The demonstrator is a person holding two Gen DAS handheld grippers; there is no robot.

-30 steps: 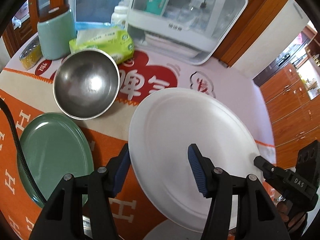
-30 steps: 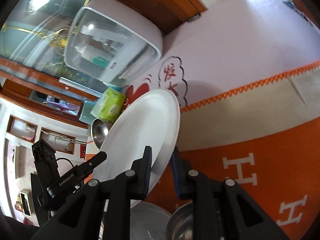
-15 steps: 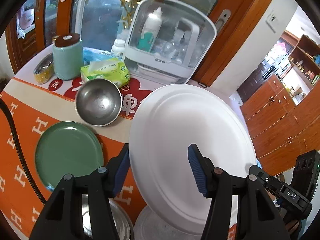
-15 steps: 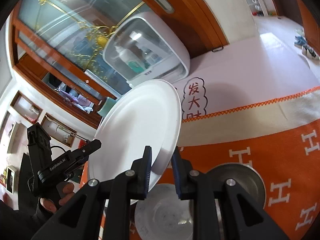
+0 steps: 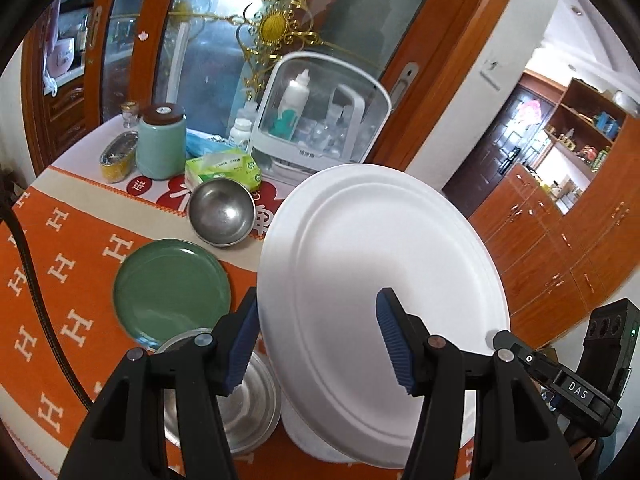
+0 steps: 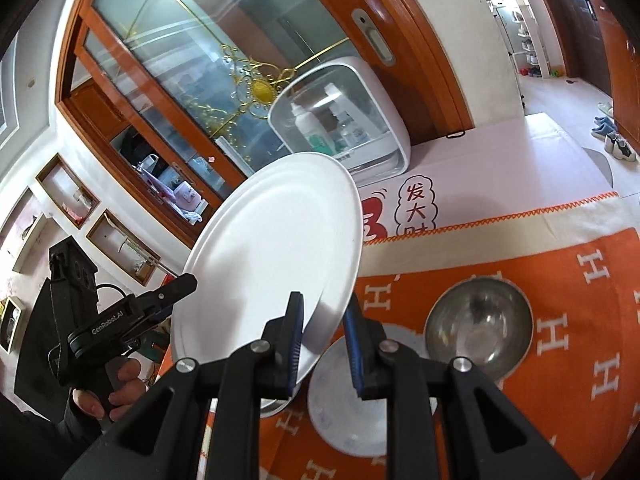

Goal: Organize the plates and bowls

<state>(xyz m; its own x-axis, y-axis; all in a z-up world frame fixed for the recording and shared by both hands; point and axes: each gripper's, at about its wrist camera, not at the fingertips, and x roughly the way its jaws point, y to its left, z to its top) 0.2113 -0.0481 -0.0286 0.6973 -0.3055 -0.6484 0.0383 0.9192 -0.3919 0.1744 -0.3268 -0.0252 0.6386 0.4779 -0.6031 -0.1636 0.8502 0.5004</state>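
Gripping the white plate (image 6: 276, 240) by opposite rims, right fingers (image 6: 294, 344) narrow, left fingers (image 5: 244, 344) half-spread

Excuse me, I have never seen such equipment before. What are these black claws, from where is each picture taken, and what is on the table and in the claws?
The black claws are two hand-held grippers, tongs with two fingers; a person squeezes one in each hand. A small camera sits on each gripper and looks forward along its fingers, so each picture is one gripper's own view, bent by a wide lens.

In the right gripper's view, its blue pads pinch the rim of a big white plate, held tilted above the table. On the left you see the other gripper with the person's hand on its handle.

In the left gripper's view, its fingers stand apart beside the same plate; I cannot tell whether they touch it.

On the orange tablecloth lie a green plate, a steel bowl, a second steel bowl and a small white plate.
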